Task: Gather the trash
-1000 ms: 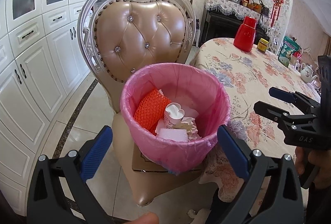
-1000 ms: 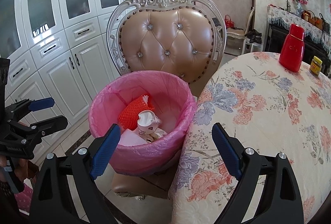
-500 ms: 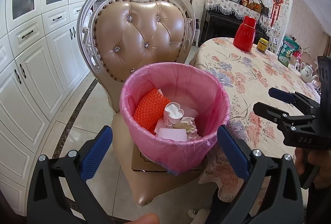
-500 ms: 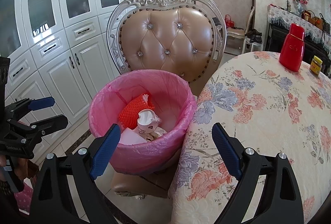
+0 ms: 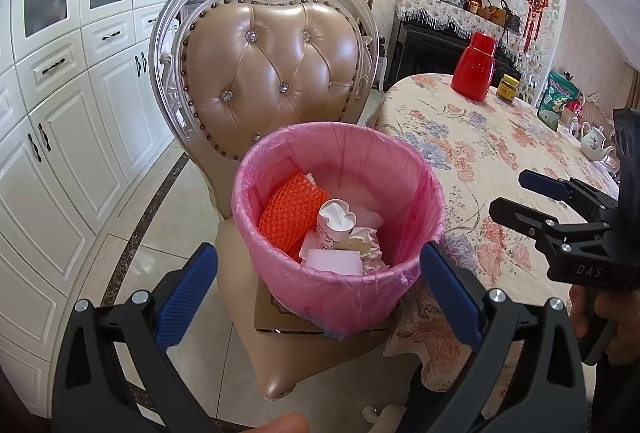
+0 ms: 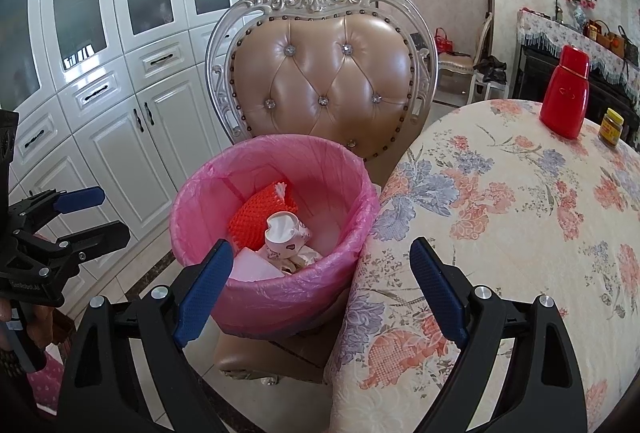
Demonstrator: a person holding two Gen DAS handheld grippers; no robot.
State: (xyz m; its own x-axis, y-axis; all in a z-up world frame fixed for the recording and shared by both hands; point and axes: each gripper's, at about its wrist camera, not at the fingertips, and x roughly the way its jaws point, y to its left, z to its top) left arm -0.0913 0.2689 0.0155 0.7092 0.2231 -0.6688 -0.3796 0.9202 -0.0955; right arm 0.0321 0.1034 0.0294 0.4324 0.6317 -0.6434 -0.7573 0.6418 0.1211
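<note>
Left wrist view: left gripper (image 5: 320, 287) and right gripper (image 5: 510, 193), marked "DAS" at 3 o'clock, both gape empty near bin (image 5: 340, 285).

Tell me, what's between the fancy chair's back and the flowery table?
The pink bin, sitting on the chair right beside the table. The right wrist view shows it.

A round waste bin lined with a thin pink plastic bag (image 5: 340, 289) stands upright on a flat brown cardboard box on the chair seat, just beside the bench edge. Inside lie an orange foam net sleeve (image 5: 292, 209) leaning against the left wall, a crumpled white paper cup with pink print (image 5: 334, 225) mouth-up in the middle, a white foam block (image 5: 332, 261) in front, and wadded tissue (image 5: 370, 249).
</note>
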